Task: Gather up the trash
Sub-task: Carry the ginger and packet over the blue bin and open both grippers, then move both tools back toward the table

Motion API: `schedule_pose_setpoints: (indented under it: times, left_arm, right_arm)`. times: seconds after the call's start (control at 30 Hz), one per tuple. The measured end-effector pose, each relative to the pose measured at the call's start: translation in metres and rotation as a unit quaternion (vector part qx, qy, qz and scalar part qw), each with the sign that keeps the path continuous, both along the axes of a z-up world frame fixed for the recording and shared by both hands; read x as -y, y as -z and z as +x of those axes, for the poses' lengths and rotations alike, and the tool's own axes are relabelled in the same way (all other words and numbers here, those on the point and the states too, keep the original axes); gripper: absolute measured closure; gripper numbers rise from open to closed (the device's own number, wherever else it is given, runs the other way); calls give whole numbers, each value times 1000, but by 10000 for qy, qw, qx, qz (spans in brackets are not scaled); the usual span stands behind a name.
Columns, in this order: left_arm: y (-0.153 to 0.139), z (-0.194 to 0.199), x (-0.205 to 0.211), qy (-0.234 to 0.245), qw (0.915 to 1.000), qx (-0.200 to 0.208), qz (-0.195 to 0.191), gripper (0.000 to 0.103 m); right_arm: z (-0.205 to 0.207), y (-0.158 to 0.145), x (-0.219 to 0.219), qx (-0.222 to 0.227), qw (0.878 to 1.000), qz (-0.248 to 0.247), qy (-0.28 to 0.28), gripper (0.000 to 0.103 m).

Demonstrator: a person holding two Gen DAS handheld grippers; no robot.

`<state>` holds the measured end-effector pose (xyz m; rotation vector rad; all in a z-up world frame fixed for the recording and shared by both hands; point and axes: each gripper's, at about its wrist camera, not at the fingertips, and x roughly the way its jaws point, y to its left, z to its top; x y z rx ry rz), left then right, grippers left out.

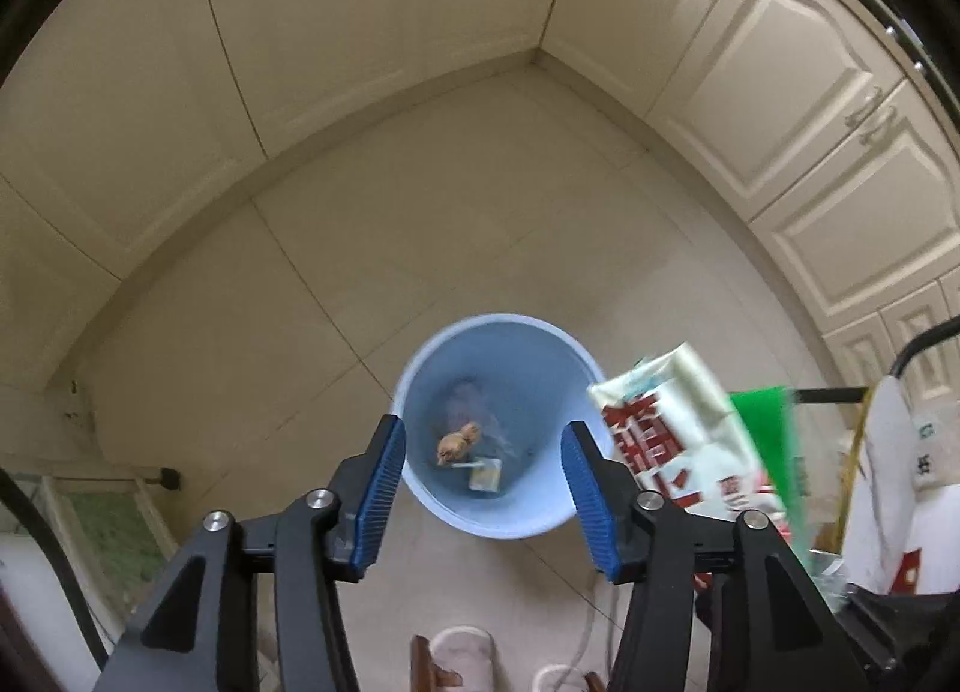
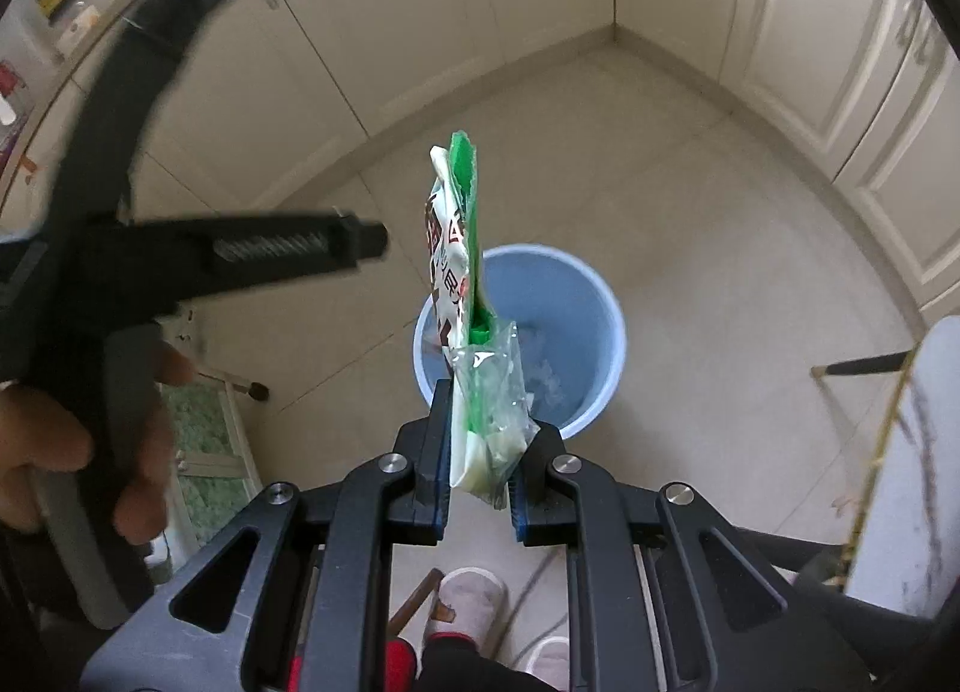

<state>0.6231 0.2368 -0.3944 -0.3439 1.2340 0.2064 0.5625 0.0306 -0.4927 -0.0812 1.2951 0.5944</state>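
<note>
A light blue bin (image 1: 528, 518) stands on the tiled floor, straight below both grippers. Inside it lie a brown crumpled scrap (image 1: 459, 445) and a small yellowish carton (image 1: 485, 476). My left gripper (image 1: 482, 434) hangs over the bin, open, with nothing between its blue pads. My right gripper (image 2: 486, 440) is shut on a bundle of wrappers (image 2: 456, 284): a white and red packet, a green sheet and clear plastic, sticking up over the bin (image 2: 576, 296). The same bundle (image 1: 678, 440) shows at the right of the left wrist view.
Cream cabinet doors (image 1: 798, 110) enclose the floor corner behind the bin. A hand (image 2: 36, 452) grips the left tool's black handle. Slippered feet (image 2: 468, 602) stand below. A white bag on a dark frame (image 1: 888, 470) is to the right, and a low green-paned stand (image 2: 210, 440) to the left.
</note>
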Motion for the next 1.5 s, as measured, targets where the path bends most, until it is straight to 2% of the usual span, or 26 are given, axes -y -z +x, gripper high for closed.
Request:
schedule_pose_setpoints:
  times: [0.13,0.23,0.33,0.43,0.5,0.63,0.8,0.93,1.07,1.13,1.17,1.27,1.4,1.5]
  left_arm:
    - [2,3,-1,-92,10000,-34,13,52]
    - [0,18,3,-101,9999,-32,23,52]
    - [-3,24,4,-92,9999,-15,121,52]
    - [-11,19,9,-100,9999,84,56,52]
    - [-17,13,10,-122,9998,130,79,52]
    - [-49,-17,11,-83,9994,309,107,52]
    - [-88,-63,32,47,9978,643,129,52]
    - [-117,-96,55,199,9953,924,197,52]
    - [-149,-134,82,413,9914,1218,249,52]
    - [-166,-156,98,500,9891,1360,254,51]
    - [-174,-165,105,563,9876,1444,235,51]
    - [-195,-193,124,675,9838,1638,280,50]
    - [-219,-234,146,752,9785,1901,280,42]
    - [-232,-259,166,945,9740,2048,207,41]
  right_arm:
    - [11,23,-10,-219,9998,6,-25,89]
    - [17,28,-14,-266,9996,-4,26,86]
    - [21,26,-13,-207,9997,92,56,67]
    - [15,15,-12,-77,9999,93,26,66]
    - [10,2,-16,8,9999,105,32,65]
    - [-4,-27,-13,259,9997,20,16,64]
    - [-52,-76,5,601,9981,-75,98,53]
    - [-97,-128,37,1311,9905,-97,407,50]
    - [-136,-175,60,2042,9763,-380,603,35]
    - [-158,-196,75,2226,9723,-270,653,33]
    - [-170,-206,87,2237,9718,-114,736,30]
    - [-195,-223,113,2079,9740,341,831,28]
    - [-231,-241,156,1507,9799,989,854,26]
    - [-259,-255,195,1331,9807,1182,809,26]
